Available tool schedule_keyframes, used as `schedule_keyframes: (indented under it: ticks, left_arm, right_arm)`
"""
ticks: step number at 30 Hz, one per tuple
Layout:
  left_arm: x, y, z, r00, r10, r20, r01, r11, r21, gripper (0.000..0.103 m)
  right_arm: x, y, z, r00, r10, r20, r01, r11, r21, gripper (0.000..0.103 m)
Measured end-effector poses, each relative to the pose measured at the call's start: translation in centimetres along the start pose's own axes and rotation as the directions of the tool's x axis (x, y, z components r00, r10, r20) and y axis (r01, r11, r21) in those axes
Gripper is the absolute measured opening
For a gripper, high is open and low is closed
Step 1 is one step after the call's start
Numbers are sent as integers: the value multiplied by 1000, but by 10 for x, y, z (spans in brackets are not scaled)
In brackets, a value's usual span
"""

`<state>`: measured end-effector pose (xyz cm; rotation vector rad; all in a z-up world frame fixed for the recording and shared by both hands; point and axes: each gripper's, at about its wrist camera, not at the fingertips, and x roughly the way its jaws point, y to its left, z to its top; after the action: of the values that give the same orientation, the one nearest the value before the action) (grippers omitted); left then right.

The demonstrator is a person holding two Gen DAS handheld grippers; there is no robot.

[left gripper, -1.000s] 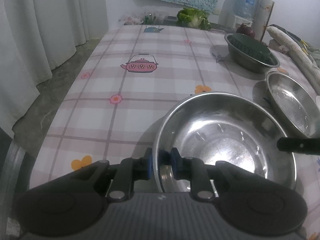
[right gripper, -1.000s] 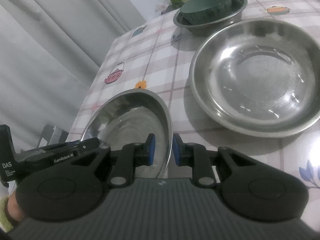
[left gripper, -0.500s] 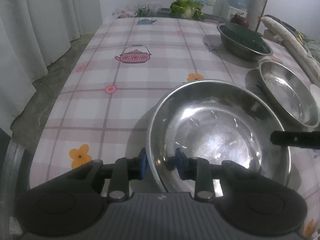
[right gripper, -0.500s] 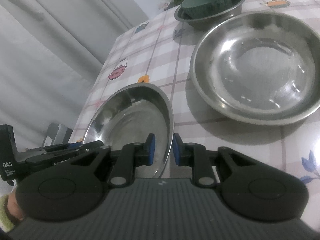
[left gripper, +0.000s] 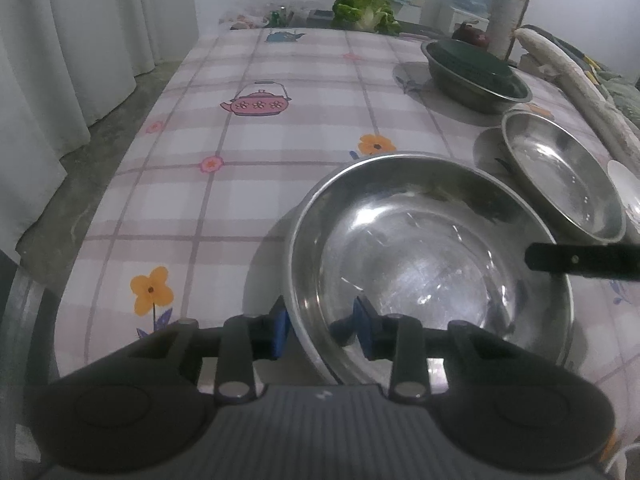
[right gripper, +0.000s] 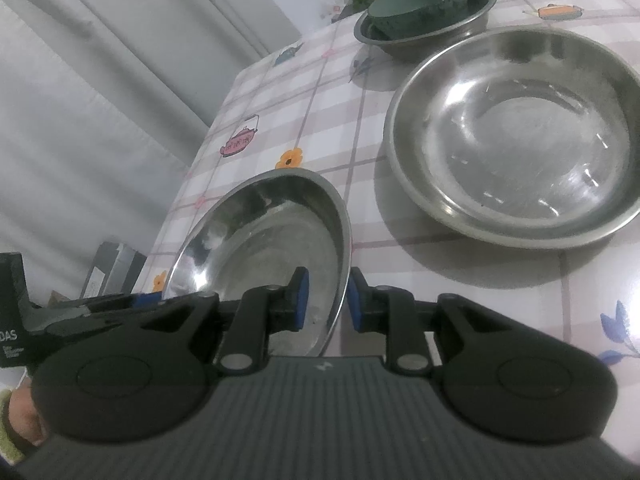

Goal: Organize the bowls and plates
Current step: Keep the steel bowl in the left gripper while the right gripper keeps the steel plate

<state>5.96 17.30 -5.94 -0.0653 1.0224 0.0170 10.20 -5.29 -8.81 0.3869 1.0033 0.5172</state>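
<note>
Our left gripper [left gripper: 322, 330] straddles the near rim of the steel bowl [left gripper: 428, 256] on the checked tablecloth [left gripper: 240, 184]. A second ago its blue pads pinched that rim; they have just been opening, and now stand clearly apart, the rim between them but no longer squeezed, a gap showing on the inner side. The bowl, which sat slightly tipped in the earlier left wrist view, rests flat right in front of the fingers.

Our right gripper [right gripper: 324, 300] has barely changed: its pads sit narrowly spaced on either side of the bowl's [right gripper: 264, 248] opposite rim. We cannot tell from the right wrist view whether they press on the metal. Its dark finger reaches over the bowl's right edge in the left wrist view, as before.

Ahead and right of the left gripper lies a wide steel plate [left gripper: 560, 176], and farther on a steel basin [left gripper: 476, 84] holding a dark green dish [left gripper: 476, 66]. These three have not shifted.
</note>
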Motion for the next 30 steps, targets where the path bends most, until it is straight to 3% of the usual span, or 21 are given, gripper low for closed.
schedule_keyframes:
  ticks: [8, 15, 30]
  left_arm:
    - [5, -8, -2, 998, 54, 33, -55, 997, 52, 34]
    - [5, -10, 4, 997, 70, 38, -71, 997, 35, 34]
    - [14, -14, 7, 990, 129, 58, -133, 988, 79, 35]
  right_arm:
    - [-2, 2, -3, 999, -34, 26, 35, 999, -30, 20]
    - [-3, 6, -2, 997, -61, 39, 64, 996, -64, 19]
    - [6, 11, -4, 998, -62, 21, 64, 994, -90, 18]
